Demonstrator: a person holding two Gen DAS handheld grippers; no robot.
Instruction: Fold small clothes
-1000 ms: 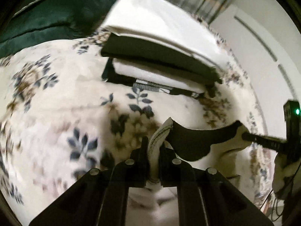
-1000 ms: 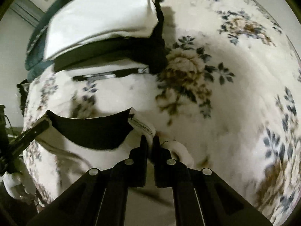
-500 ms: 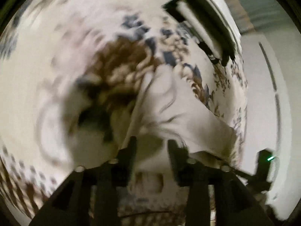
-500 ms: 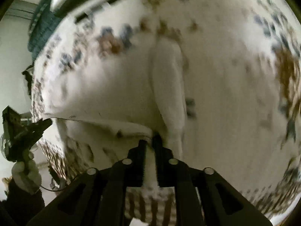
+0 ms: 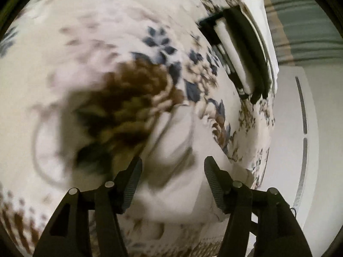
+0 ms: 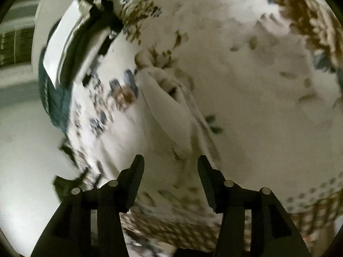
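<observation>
Floral cream bedspread (image 5: 90, 42) bears the small white folded garment (image 5: 178, 141); both left gripper (image 5: 172, 171) and right gripper (image 6: 170, 169) gape empty, so smoothing creases comes next.

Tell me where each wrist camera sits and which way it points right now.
Left wrist: sits behind the left gripper, looking along its open jaws down at the white garment on the floral cover; the clothes stack lies upper right. Only the gripper shows.
Right wrist: sits behind the right gripper, jaws open, facing the same garment and cover; stack upper left. Only the gripper shows.
Shared: garment, cover and stack; neither view shows the other gripper.
</observation>
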